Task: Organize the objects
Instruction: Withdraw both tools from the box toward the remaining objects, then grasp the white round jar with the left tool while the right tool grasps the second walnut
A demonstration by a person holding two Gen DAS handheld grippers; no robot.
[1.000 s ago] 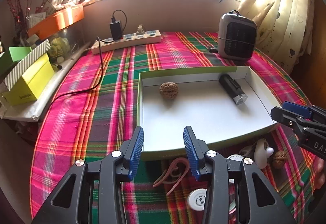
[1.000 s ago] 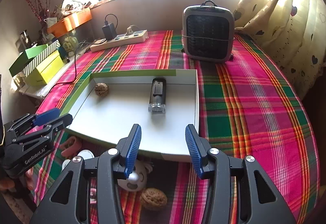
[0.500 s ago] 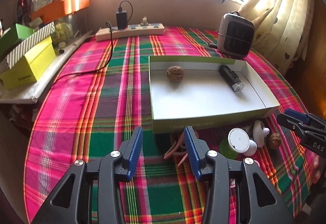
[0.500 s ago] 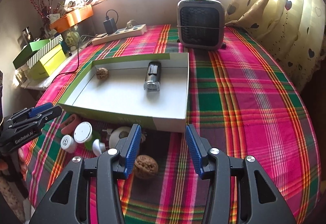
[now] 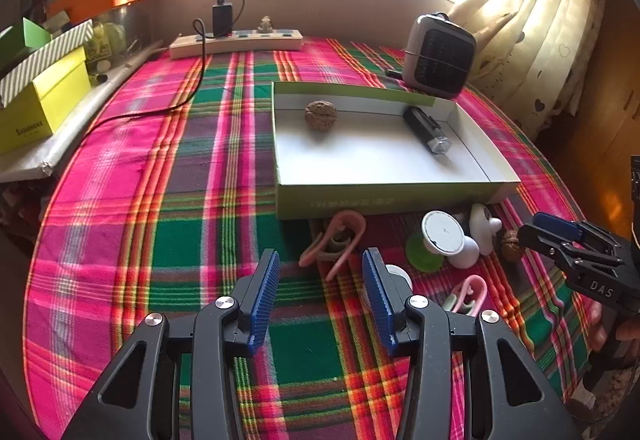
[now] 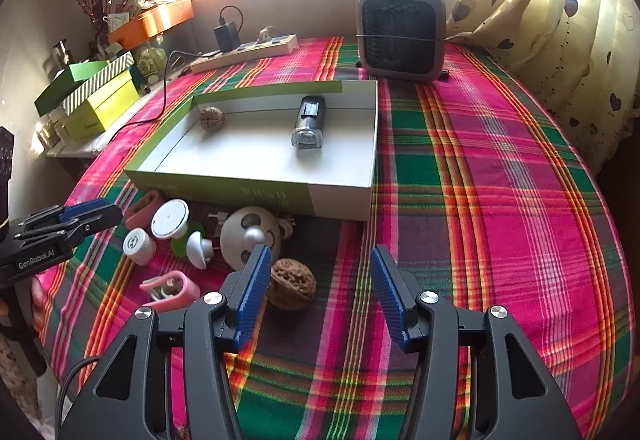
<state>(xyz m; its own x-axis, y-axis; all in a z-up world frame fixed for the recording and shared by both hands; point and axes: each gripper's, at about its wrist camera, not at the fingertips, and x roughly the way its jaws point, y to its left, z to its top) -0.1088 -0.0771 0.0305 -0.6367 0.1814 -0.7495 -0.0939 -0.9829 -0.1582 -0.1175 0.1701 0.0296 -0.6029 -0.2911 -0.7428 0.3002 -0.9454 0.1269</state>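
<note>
My left gripper (image 5: 318,296) and right gripper (image 6: 316,292) both hang open and empty before the box (image 6: 224,188). Inside the box I see a walnut (image 6: 211,118) and a flashlight (image 6: 308,122); a second walnut (image 6: 293,288) lies just outside its near wall.

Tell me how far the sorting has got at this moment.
Done: one walnut and a black cylindrical device lie in the box. In hand: nothing; the left gripper and right gripper are both open and empty. Left: a second walnut, pink clips, white caps and a round white face toy sit on the cloth in front of the box.
</note>
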